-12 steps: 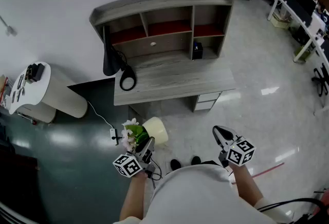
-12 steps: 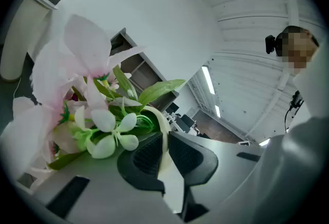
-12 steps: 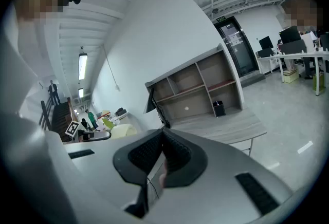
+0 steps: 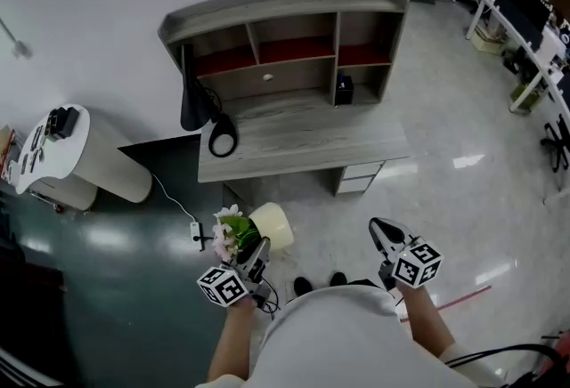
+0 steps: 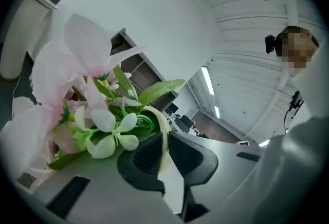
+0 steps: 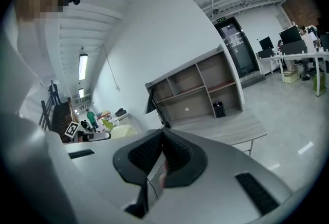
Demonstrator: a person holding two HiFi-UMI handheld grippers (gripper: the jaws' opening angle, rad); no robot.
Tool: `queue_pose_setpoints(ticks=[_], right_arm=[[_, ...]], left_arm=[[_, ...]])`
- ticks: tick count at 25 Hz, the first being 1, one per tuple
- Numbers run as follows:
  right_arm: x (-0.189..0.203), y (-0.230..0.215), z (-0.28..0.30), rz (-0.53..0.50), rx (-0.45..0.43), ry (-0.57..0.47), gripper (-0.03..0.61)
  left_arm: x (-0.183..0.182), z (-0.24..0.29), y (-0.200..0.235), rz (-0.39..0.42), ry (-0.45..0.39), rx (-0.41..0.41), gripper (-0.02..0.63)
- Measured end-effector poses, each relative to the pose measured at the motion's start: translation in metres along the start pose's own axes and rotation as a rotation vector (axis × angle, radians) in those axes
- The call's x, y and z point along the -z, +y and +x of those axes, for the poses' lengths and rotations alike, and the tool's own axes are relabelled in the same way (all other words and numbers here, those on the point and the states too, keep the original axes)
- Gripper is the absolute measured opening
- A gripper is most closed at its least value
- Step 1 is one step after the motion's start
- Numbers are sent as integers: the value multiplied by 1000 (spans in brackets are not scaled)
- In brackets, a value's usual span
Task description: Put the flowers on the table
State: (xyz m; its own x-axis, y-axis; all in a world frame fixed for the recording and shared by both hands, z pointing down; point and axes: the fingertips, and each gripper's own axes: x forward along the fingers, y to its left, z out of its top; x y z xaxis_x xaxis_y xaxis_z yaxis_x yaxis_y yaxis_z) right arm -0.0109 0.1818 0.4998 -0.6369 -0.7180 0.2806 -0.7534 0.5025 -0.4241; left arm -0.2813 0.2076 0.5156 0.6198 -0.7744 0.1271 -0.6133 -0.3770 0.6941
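Almost nothing moved over that half second: your left gripper [image 4: 256, 251] stayed clamped on the cream rim of the flower pot [image 4: 272, 224], its flowers [image 4: 229, 231] well short of the desk [image 4: 303, 144]. Your right gripper [image 4: 382, 231] stayed pinched together, empty. The carry was likely still ahead.

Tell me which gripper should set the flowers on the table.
Left. The left gripper is shut on the pot holding the flowers; the right gripper is shut and empty. The table lies ahead of both.
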Motion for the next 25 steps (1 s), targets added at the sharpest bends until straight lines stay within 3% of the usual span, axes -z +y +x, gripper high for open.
queue_pose_setpoints(ticks=[25], right_arm=[[3, -39, -35, 26, -64, 15, 18]], left_arm=[[33, 24, -41, 7, -25, -31, 49]])
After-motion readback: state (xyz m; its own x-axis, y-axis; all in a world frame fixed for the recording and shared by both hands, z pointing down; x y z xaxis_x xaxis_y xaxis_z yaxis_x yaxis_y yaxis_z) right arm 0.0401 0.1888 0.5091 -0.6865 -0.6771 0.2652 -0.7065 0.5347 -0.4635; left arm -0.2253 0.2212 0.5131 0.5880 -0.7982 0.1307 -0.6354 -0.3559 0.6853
